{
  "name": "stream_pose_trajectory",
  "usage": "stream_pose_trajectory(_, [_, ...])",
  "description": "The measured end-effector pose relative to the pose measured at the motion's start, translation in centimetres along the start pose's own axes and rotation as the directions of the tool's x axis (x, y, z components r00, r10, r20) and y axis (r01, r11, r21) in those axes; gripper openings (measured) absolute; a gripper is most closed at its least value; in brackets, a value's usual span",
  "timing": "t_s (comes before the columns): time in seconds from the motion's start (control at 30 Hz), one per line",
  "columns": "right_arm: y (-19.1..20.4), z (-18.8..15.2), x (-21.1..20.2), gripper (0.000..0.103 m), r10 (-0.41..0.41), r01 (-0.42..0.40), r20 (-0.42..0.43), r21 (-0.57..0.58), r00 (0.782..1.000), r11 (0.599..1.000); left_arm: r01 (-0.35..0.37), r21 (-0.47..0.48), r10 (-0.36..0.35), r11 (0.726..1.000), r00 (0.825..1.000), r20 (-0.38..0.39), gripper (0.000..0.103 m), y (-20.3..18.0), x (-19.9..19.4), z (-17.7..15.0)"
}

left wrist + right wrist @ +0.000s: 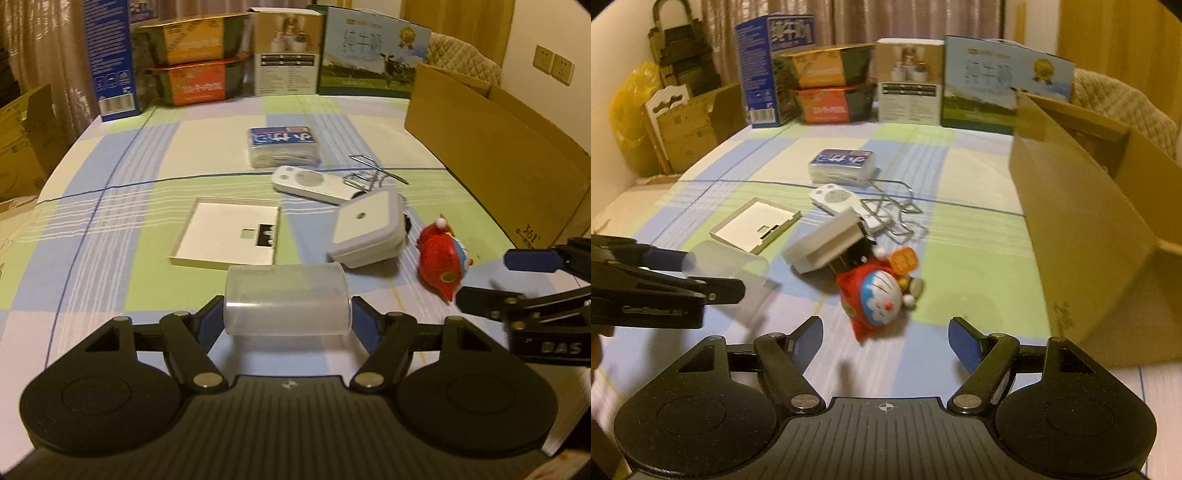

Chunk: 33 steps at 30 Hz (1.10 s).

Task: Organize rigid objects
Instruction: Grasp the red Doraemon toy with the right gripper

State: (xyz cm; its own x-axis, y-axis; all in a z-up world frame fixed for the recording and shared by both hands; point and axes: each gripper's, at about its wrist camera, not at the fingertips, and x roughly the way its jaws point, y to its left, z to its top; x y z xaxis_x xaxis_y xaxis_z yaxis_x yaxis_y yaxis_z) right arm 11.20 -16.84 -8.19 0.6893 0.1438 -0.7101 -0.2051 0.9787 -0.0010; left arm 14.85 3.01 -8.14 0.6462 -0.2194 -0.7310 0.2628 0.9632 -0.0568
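Note:
My left gripper [288,317] is shut on a clear plastic cup [287,300] lying sideways between its fingers, above the near table edge; the cup also shows in the right wrist view [735,269]. My right gripper [885,341] is open and empty, just in front of a red and blue Doraemon toy [881,295], which also shows in the left wrist view [443,264]. Past it lie a grey-white square device [367,229], a white remote [310,182], a wire hanger [373,173], a white shallow tray [229,232] and a wrapped blue pack [282,146].
An open cardboard box [1082,229] stands at the table's right side. A row of product boxes [284,55] lines the far edge. More cardboard and a yellow bag [631,107] sit off the table at the left.

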Motion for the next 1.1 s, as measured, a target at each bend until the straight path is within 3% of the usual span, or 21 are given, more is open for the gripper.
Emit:
stream_pose_trajectory(0.27, [1.8, 0.7, 3.0, 0.071, -0.044, 0.044, 0.008, -0.037, 0.999, 0.998, 0.003, -0.044, -0.003, 0.999, 1.000, 0.018, 0.068, 1.3, -0.2, -0.2])
stream_pose_trajectory(0.63, [2.4, 0.6, 4.4, 0.052, -0.109, 0.110, 0.008, -0.062, 0.994, 0.992, 0.016, -0.059, -0.015, 0.998, 1.000, 0.023, 0.068, 1.7, 0.1, -0.2])
stream_pose_trajectory(0.7, [2.4, 0.6, 4.5, 0.042, -0.117, 0.117, 0.004, -0.063, 0.993, 0.991, 0.017, -0.055, -0.015, 0.998, 1.000, 0.023, 0.068, 1.7, 0.1, -0.2])
stream_pose_trajectory(1.1, [1.9, 0.2, 1.2, 0.041, -0.076, 0.076, -0.010, -0.038, 0.997, 0.996, 0.030, -0.046, -0.028, 0.998, 0.999, 0.037, 0.068, 0.9, -1.2, 0.4])
